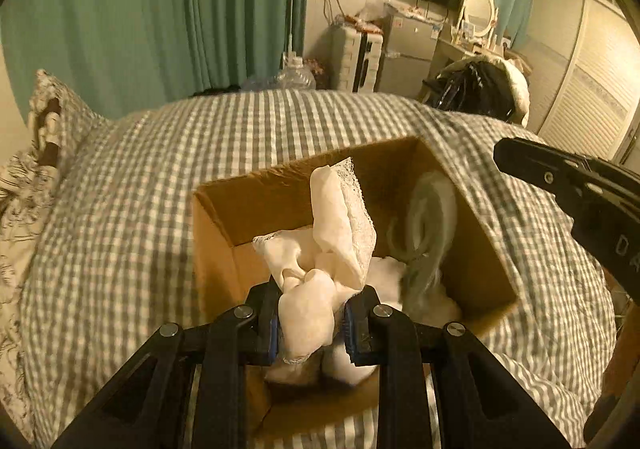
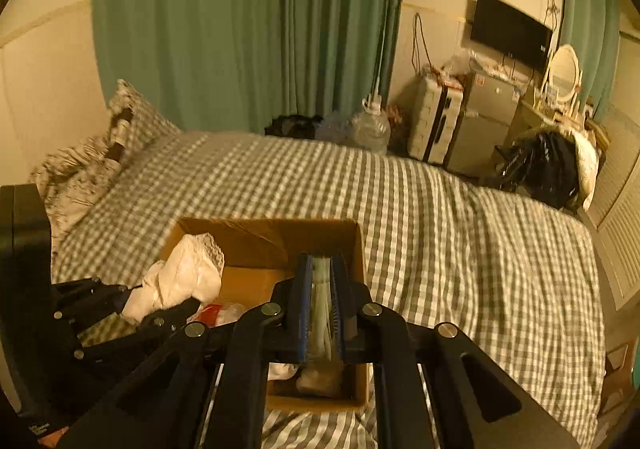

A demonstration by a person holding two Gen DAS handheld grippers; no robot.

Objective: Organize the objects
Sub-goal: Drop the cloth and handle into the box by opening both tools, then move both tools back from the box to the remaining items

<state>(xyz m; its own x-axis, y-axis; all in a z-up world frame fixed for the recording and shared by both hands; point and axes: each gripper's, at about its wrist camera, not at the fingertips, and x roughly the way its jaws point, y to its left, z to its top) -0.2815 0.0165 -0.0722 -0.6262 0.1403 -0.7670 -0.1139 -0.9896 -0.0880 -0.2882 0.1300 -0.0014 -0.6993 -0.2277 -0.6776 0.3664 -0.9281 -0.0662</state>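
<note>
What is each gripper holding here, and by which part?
Left gripper pinches the cream lace-trimmed cloth at its bunched lower end. Right gripper clamps a pale green cloth; which part cannot be told.

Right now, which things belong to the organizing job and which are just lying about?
In the job:
cardboard box
white lace cloth, held by left gripper
pale green cloth, held by right gripper

Lying about:
pillow
water jug
suitcase
mirror
</note>
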